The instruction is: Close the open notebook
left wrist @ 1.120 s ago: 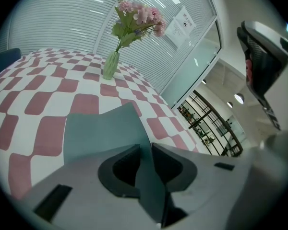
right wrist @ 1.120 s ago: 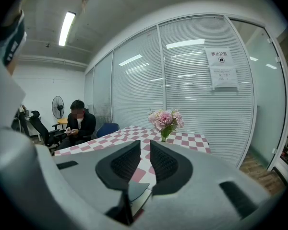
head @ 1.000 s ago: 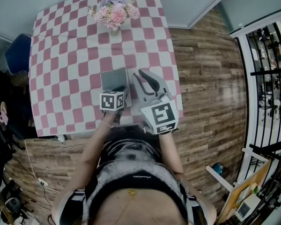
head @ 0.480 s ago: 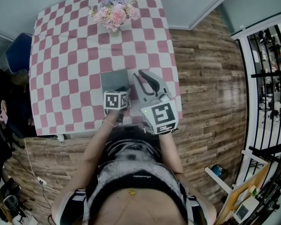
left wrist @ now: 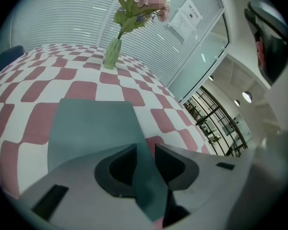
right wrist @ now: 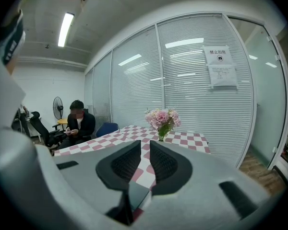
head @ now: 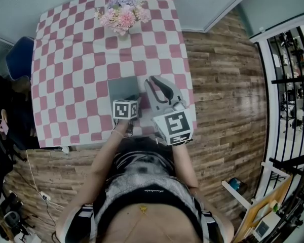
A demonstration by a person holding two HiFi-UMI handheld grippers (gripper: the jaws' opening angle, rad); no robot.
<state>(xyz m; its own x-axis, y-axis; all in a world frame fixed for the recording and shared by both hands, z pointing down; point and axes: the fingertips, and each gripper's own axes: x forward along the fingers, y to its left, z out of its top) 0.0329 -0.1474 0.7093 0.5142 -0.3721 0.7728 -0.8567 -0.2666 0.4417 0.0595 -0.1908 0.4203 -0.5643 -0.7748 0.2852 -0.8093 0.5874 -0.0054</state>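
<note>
Left gripper view shows the left gripper (left wrist: pixel 145 150), its jaws just been opening, wide and off the flat grey-teal notebook (left wrist: pixel 91 123) glimpsed between them, lying toward the front edge of the pink-and-white checked table (left wrist: pixel 33 80), so I'd lift straight away without snagging the cover, while the right gripper (right wrist: pixel 145 145) hangs slightly parted and empty.

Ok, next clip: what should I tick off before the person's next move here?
1. Notebook shut, one flat grey cover: ok.
2. Left gripper free of the cover: ok. Its jaws have just been opening; the cover shows between them, pads not pressing.
3. Right gripper empty: ok, nothing between its jaws.
4. Flower vase upright, apart from the notebook: ok.
5. Notebook's near edge flat on the table: cannot tell, the left gripper hides it.
</note>
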